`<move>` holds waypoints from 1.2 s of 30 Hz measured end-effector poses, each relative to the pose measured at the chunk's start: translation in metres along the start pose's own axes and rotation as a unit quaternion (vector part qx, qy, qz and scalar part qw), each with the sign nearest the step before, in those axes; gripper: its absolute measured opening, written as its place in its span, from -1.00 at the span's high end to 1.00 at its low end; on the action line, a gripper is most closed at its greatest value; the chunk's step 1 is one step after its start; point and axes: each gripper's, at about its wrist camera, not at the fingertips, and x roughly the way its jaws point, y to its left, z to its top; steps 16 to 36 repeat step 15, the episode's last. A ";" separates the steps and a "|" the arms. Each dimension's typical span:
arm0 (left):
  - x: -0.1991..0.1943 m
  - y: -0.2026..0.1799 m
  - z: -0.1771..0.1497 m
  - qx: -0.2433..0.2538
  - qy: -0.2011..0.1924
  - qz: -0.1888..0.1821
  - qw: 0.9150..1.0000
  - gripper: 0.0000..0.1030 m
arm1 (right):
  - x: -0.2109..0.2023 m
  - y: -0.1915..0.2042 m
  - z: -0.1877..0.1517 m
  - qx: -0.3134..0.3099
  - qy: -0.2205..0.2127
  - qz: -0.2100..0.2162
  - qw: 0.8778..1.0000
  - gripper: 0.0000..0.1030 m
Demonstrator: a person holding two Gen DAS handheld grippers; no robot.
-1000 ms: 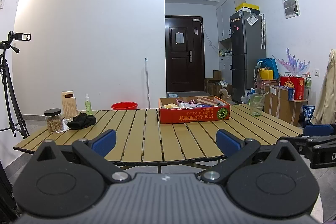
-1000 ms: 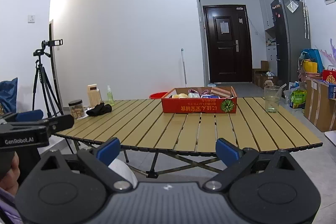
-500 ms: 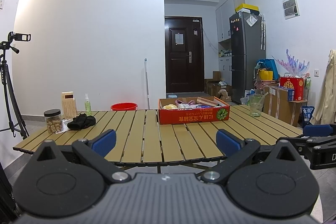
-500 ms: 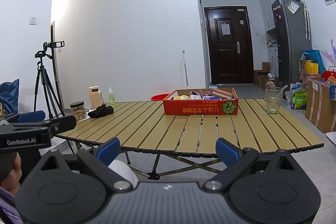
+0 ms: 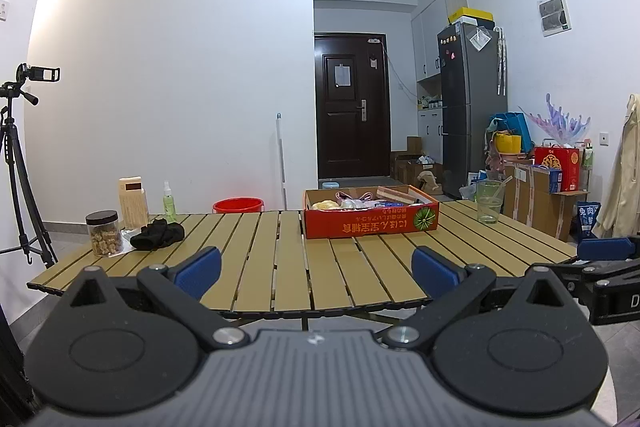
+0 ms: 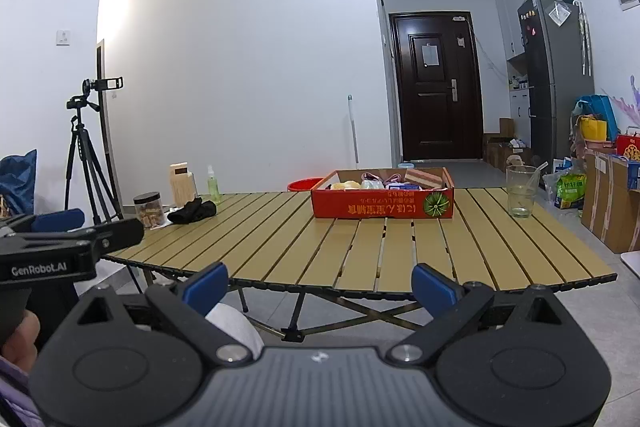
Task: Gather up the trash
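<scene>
Slatted wooden table (image 5: 288,267) holds a red cardboard box (image 5: 370,225) of scraps, well beyond both wide-open, empty grippers, left gripper (image 5: 316,269) and right gripper (image 6: 320,285); reaching risks toppling the glass (image 6: 520,197) just right of the box.

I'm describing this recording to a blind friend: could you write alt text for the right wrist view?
An open hand-held gripper with blue fingertips points at a slatted wooden table, holding nothing. On the table sit a red cardboard box of mixed items, a glass, a jar and a black cloth; a dark door stands behind.
</scene>
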 end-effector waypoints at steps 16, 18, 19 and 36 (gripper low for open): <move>-0.001 -0.001 -0.003 0.007 -0.015 -0.001 1.000 -1.00 | -0.006 0.003 0.000 -0.009 -0.018 0.008 1.000 -0.97; -0.001 -0.001 -0.003 0.007 -0.015 -0.001 1.000 -1.00 | -0.006 0.003 0.000 -0.009 -0.018 0.008 1.000 -0.97; -0.001 -0.001 -0.003 0.007 -0.015 -0.001 1.000 -1.00 | -0.006 0.003 0.000 -0.009 -0.018 0.008 1.000 -0.97; -0.001 -0.001 -0.003 0.007 -0.015 -0.001 1.000 -1.00 | -0.006 0.003 0.000 -0.009 -0.018 0.008 1.000 -0.97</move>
